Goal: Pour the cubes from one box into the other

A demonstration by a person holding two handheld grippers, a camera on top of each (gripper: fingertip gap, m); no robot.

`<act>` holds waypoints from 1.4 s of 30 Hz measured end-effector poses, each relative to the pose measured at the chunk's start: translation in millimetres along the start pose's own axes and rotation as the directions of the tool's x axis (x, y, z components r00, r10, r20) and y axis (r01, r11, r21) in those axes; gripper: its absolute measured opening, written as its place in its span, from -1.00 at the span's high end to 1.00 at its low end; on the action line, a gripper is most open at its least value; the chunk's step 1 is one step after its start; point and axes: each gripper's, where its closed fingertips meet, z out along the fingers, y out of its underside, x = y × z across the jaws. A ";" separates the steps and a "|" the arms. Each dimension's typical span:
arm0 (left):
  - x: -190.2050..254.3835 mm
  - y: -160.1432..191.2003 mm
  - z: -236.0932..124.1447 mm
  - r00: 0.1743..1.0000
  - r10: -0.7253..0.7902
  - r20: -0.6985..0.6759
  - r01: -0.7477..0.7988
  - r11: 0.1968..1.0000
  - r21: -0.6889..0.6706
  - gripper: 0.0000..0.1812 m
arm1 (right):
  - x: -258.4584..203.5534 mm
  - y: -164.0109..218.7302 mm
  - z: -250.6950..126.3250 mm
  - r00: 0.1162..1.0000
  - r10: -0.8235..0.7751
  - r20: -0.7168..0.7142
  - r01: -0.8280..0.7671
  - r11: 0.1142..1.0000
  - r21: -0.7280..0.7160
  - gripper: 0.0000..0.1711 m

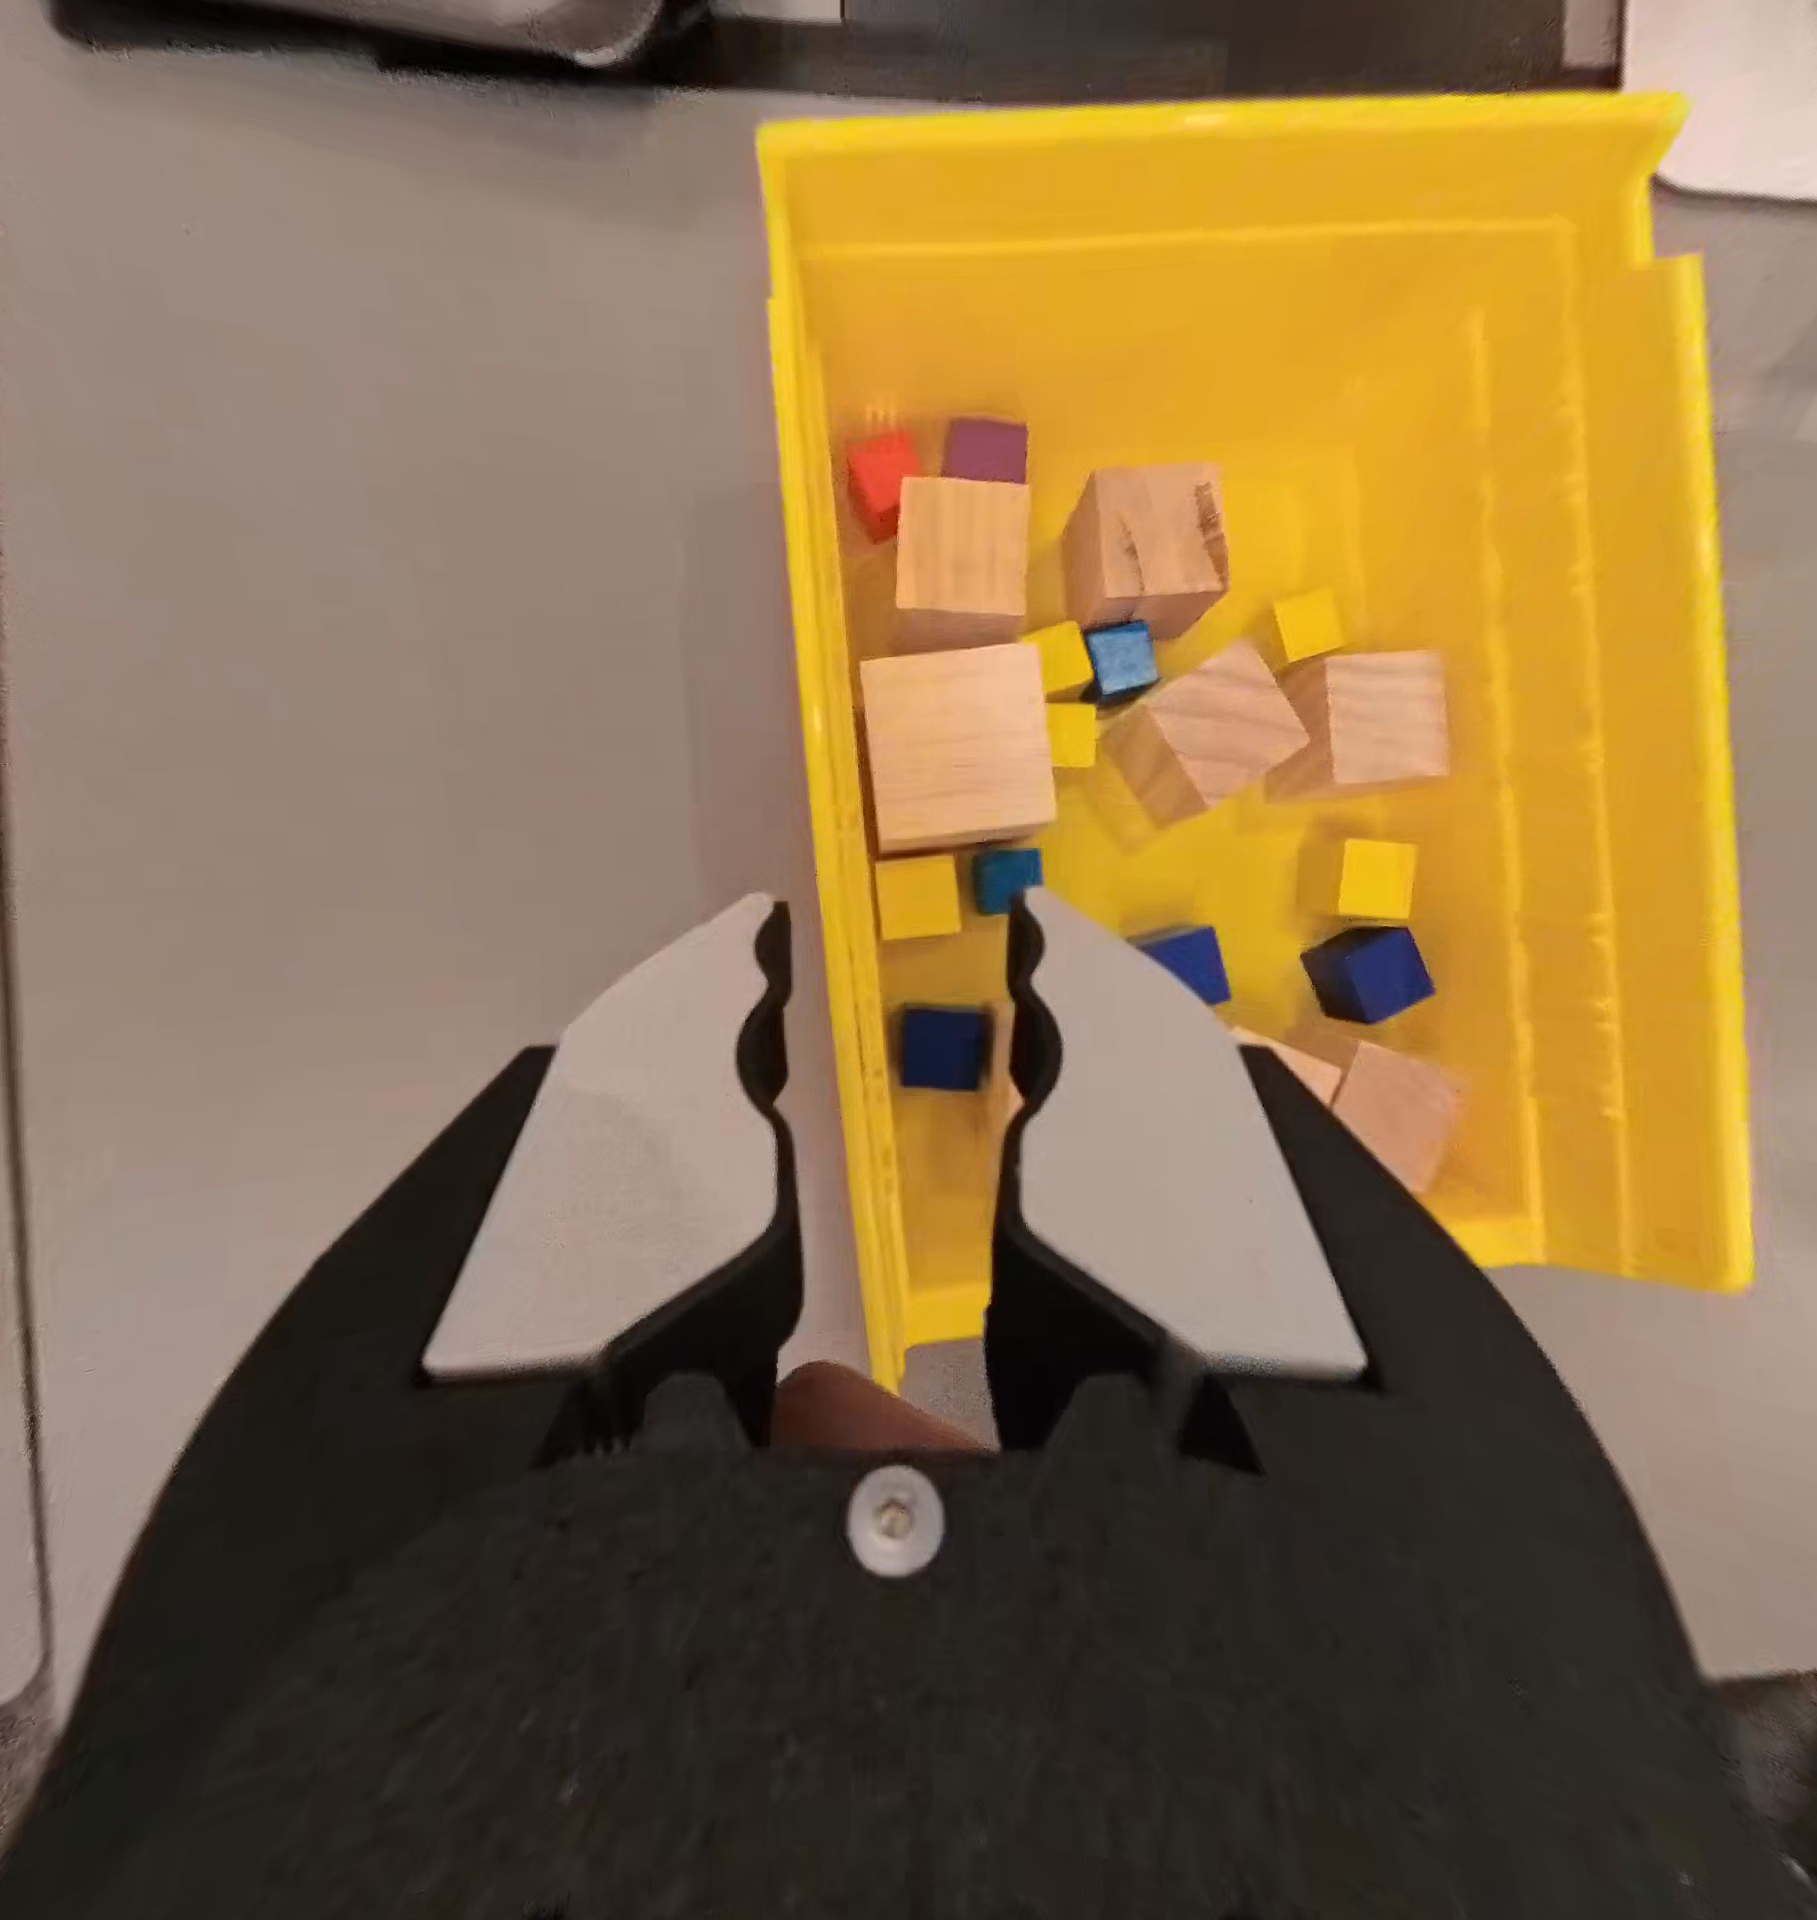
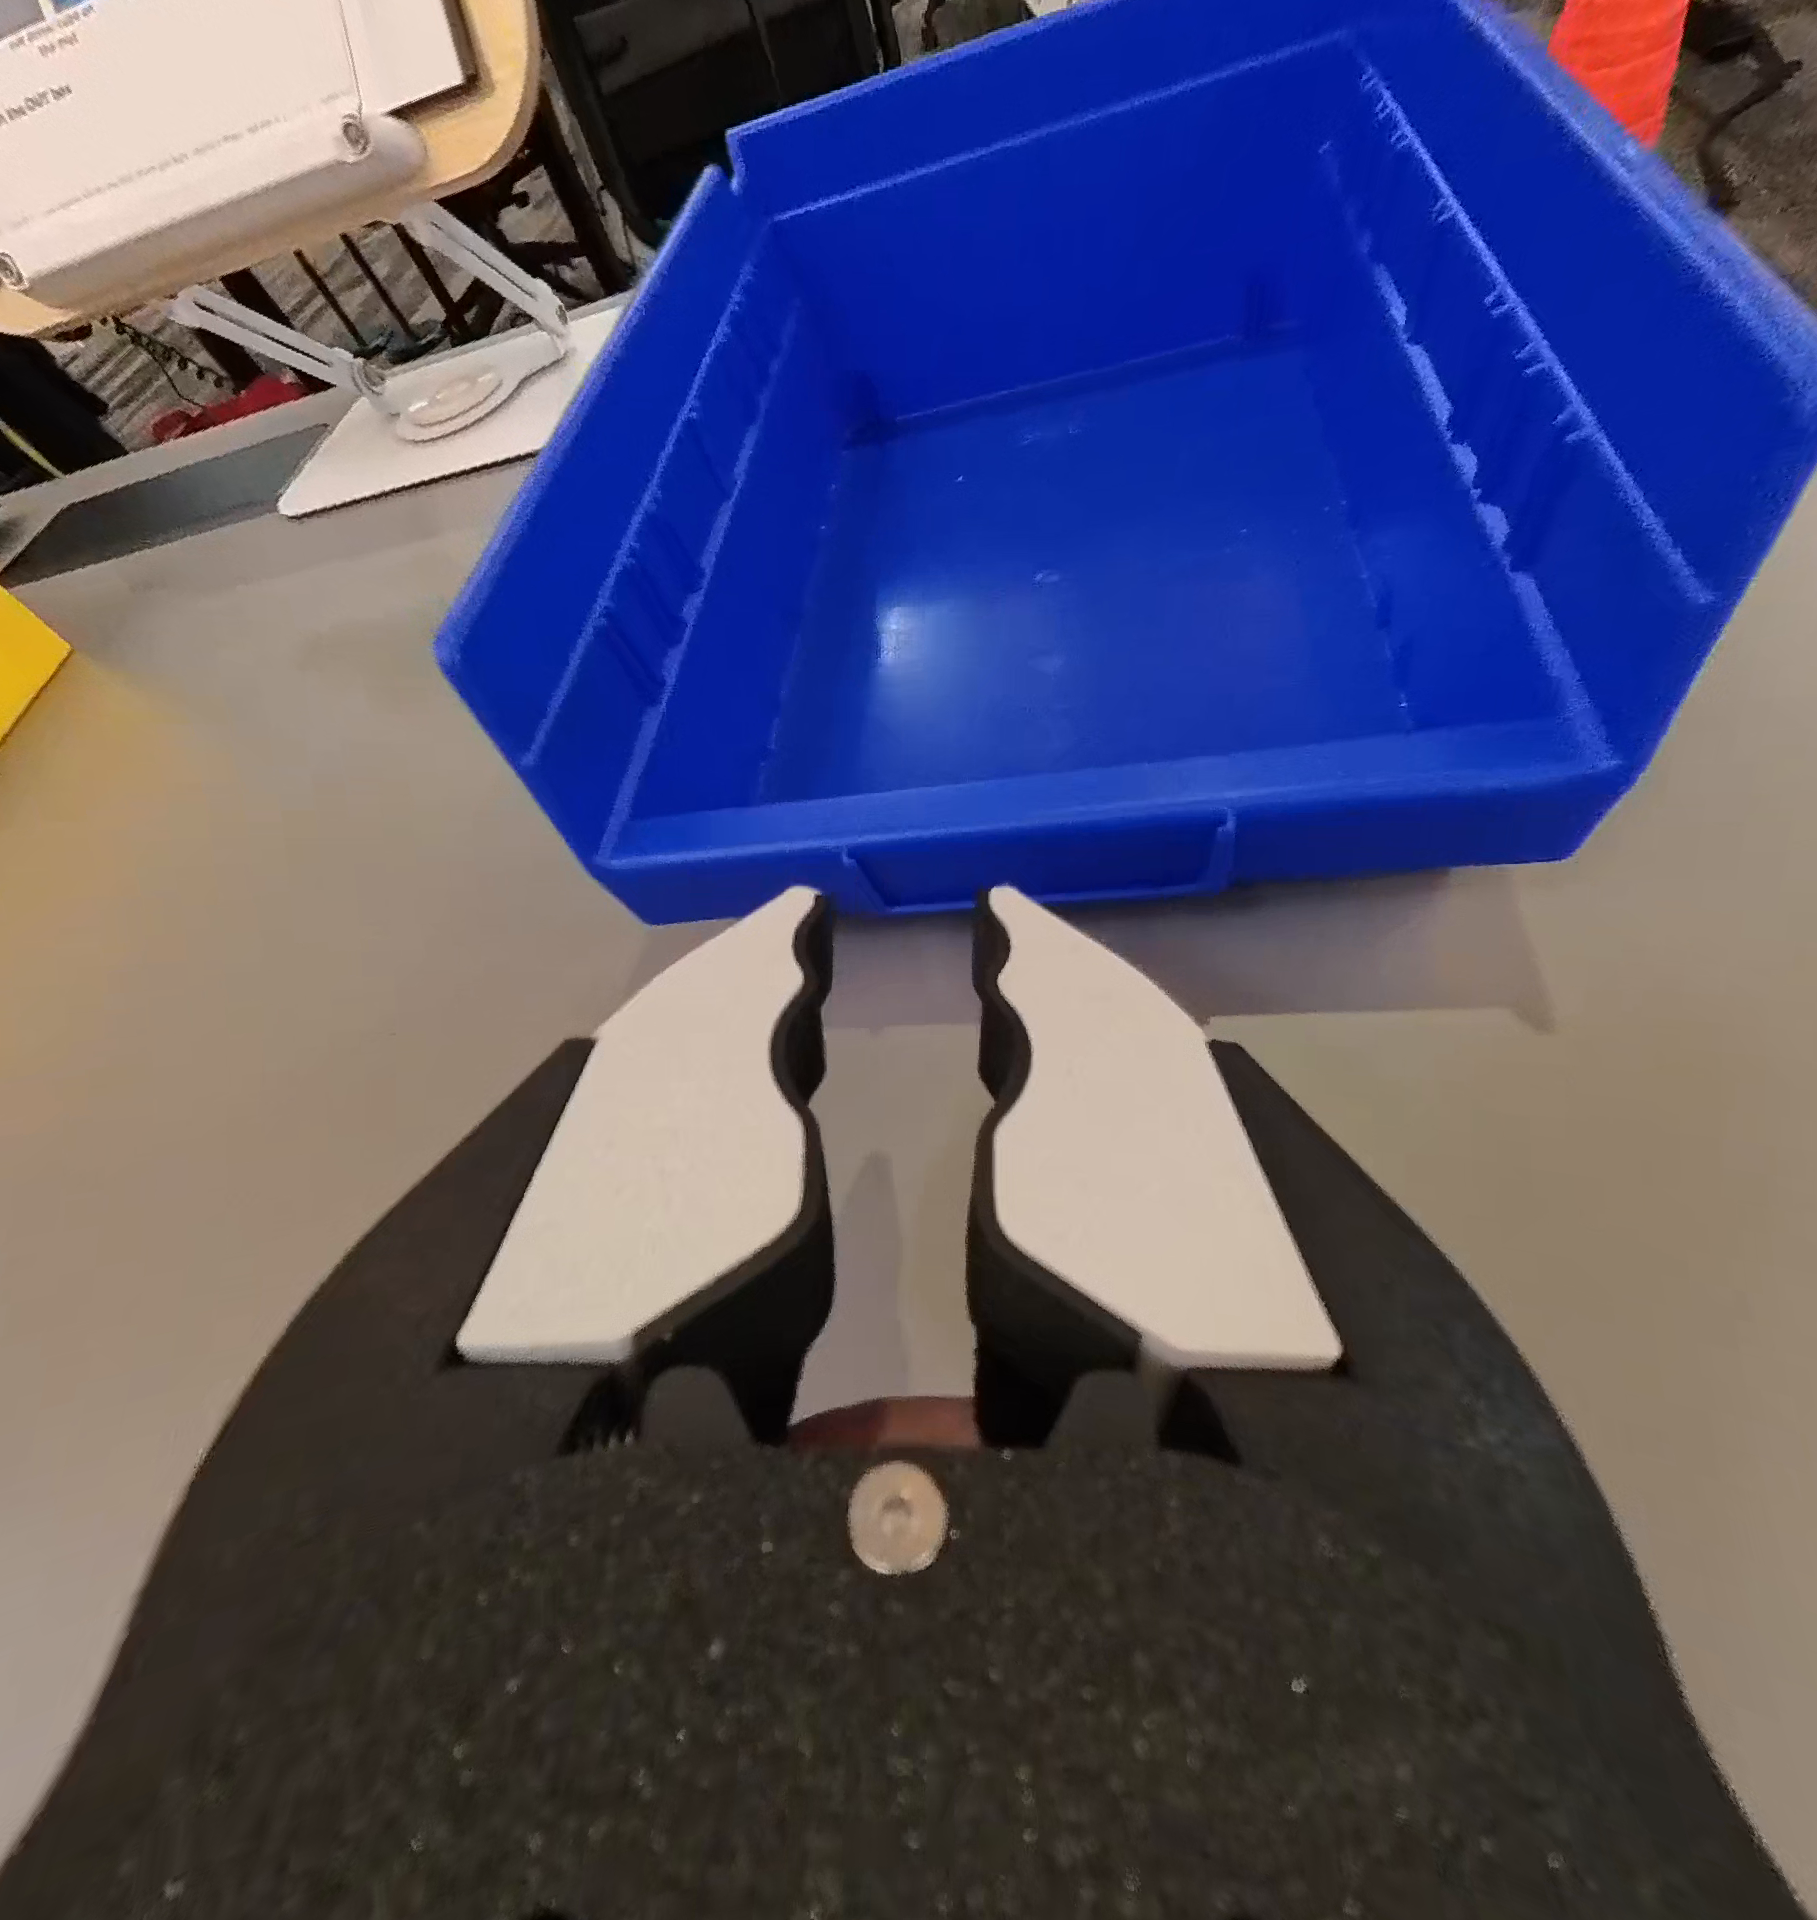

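Cubes (image 1: pixel 1143 727), large bare wooden ones and small painted ones, lie loose in the yellow box (image 1: pixel 1610 727) at the right of the left wrist view, where the left gripper (image 1: pixel 899 909) stands narrowly parted astride the box's left wall, seemingly not yet pinching it, though blur leaves that unsure. Stiff thin plastic should take a rim grip well, but the loose load will likely slide and shift weight on tilting. Right gripper (image 2: pixel 902 902) hangs narrowly parted and empty just before the empty blue box (image 2: pixel 1662 416), upper centre on the smooth grey table (image 2: pixel 208 987), with cluttered furniture beyond.
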 end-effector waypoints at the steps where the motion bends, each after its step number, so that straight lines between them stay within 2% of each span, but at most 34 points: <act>1: -0.5 -4.9 12.1 0.999 -0.030 -0.039 0.028 0.998 -0.052 0.57 | -0.7 1.0 0.2 1.000 -0.012 -0.004 0.012 1.000 -0.004 0.71; 4: -3.7 -19.5 43.3 0.990 -0.108 -0.090 0.094 0.985 -0.148 0.57 | -2.3 2.7 1.2 1.000 -0.025 -0.008 0.025 1.000 -0.012 0.71; 8: -35.1 -45.8 74.4 0.995 -0.080 0.062 0.088 0.984 -0.154 0.67 | -7.4 10.2 6.4 1.000 -0.018 0.012 0.019 0.999 -0.044 0.71; 12: -37.3 -48.8 103.7 0.994 -0.095 0.046 0.103 0.966 -0.236 0.57 | -21.3 13.3 8.3 1.000 -0.016 0.015 0.017 0.998 -0.061 0.71; 13: -35.1 -49.5 108.4 0.995 -0.090 0.041 0.097 0.965 -0.244 0.64 | -31.0 11.3 9.1 0.999 -0.026 0.024 0.027 0.998 -0.057 0.71; 14: -28.8 -50.1 111.5 0.996 -0.086 0.014 0.087 0.963 -0.254 0.76 | -45.0 8.4 11.2 0.998 -0.051 0.043 0.053 0.997 -0.053 0.71; 15: -22.5 -51.2 113.4 0.997 -0.078 -0.011 0.072 0.963 -0.260 0.96 | -61.2 5.2 14.7 0.993 -0.100 0.059 0.103 0.993 -0.054 0.71; 19: -21.6 -52.0 114.5 0.998 -0.053 0.045 0.062 0.963 -0.261 0.97 | -151.8 -14.1 38.1 0.923 -0.324 0.205 0.348 0.933 -0.093 0.69; 23: -11.6 -40.8 108.9 0.998 -0.062 0.026 0.066 0.962 -0.264 0.97 | -254.4 -32.9 75.5 0.825 -0.328 0.460 0.449 0.875 -0.182 0.54; 26: -2.6 -30.3 103.9 0.998 -0.046 0.031 0.053 0.963 -0.263 0.96 | -319.8 -37.8 109.1 0.746 -0.350 0.566 0.557 0.794 -0.243 0.51; 30: 13.7 -16.6 97.6 0.999 -0.040 0.035 0.048 0.968 -0.247 0.96 | -390.3 -8.3 123.8 0.590 -0.356 0.725 0.752 0.570 -0.332 0.48; 32: 23.5 -9.9 94.6 0.999 -0.038 0.024 0.043 0.970 -0.241 0.96 | -407.1 8.1 123.7 0.551 -0.345 0.760 0.808 0.448 -0.382 0.45; 34: 30.7 -4.4 92.2 0.999 -0.037 0.023 0.041 0.973 -0.229 0.96 | -414.8 17.6 133.7 0.590 -0.340 0.733 0.797 0.394 -0.458 0.46; 35: 32.0 -2.0 90.9 0.999 -0.030 0.033 0.037 0.974 -0.223 0.95 | -417.8 20.1 138.2 0.615 -0.324 0.719 0.780 0.385 -0.493 0.67; 38: 35.3 5.8 86.7 0.998 -0.041 0.042 0.049 0.977 -0.208 0.95 | -404.6 28.4 155.3 0.678 -0.381 0.629 0.735 0.326 -0.595 0.70; 39: 36.8 8.3 85.3 0.998 -0.051 0.039 0.058 0.977 -0.203 0.95 | -403.5 32.1 152.6 0.693 -0.368 0.620 0.720 0.301 -0.626 0.77; 40: 37.4 10.9 83.8 0.998 -0.051 0.039 0.058 0.978 -0.200 0.95 | -407.3 29.8 146.5 0.697 -0.343 0.630 0.717 0.303 -0.628 0.82; 41: 37.8 13.2 82.6 0.998 -0.045 0.040 0.052 0.979 -0.195 0.95 | -412.6 19.9 144.1 0.690 -0.345 0.637 0.724 0.352 -0.594 0.82; 42: 38.4 15.1 81.5 0.998 -0.042 0.037 0.048 0.981 -0.190 0.95 | -414.9 8.4 141.9 0.686 -0.358 0.634 0.726 0.396 -0.562 0.68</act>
